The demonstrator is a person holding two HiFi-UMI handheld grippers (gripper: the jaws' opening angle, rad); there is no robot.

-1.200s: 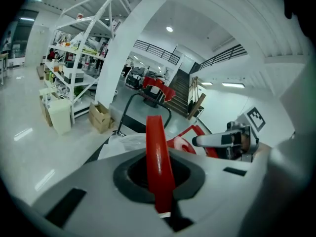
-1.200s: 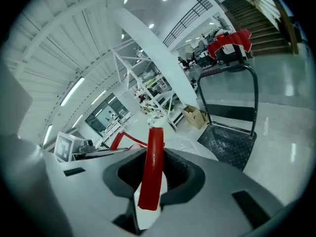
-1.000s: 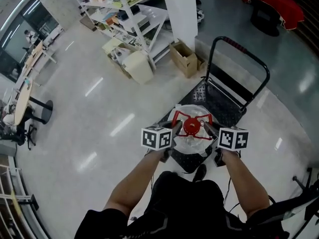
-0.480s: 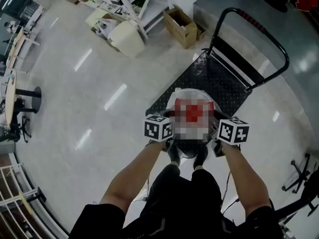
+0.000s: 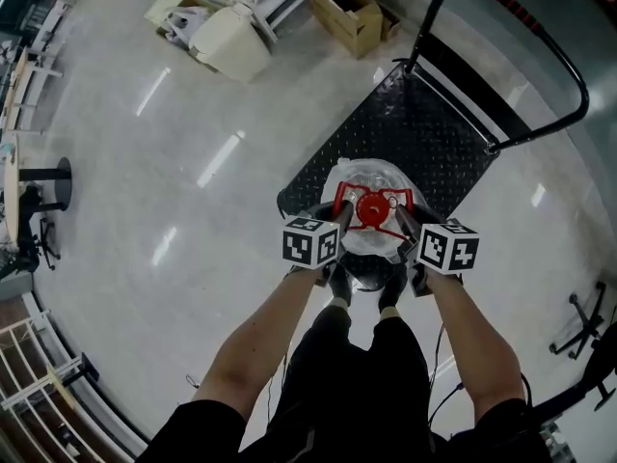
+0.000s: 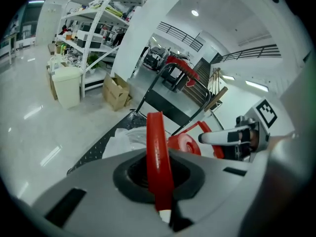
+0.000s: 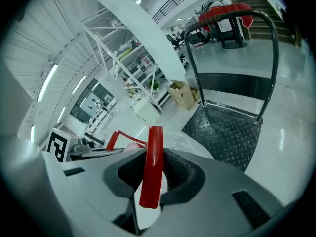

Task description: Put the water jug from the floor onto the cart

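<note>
The water jug, clear-bodied with a red cap, sits in the middle of the head view, over the near corner of the cart and its black diamond-plate deck. Whether its base rests on the deck or hangs just above it cannot be told. A red carry frame spreads out from the cap.

The left gripper is clamped nearly closed on one thin bar of that frame, which stands up between its jaws. The right gripper grips the bar on the opposite side, its jaws a little wider apart but pressed on the red strip. The two marker cubes flank the jug, with the person's shoes just below it.

The cart's push bar arches at the upper right. A cardboard box and a pale bin stand on the floor at the top of the frame.
</note>
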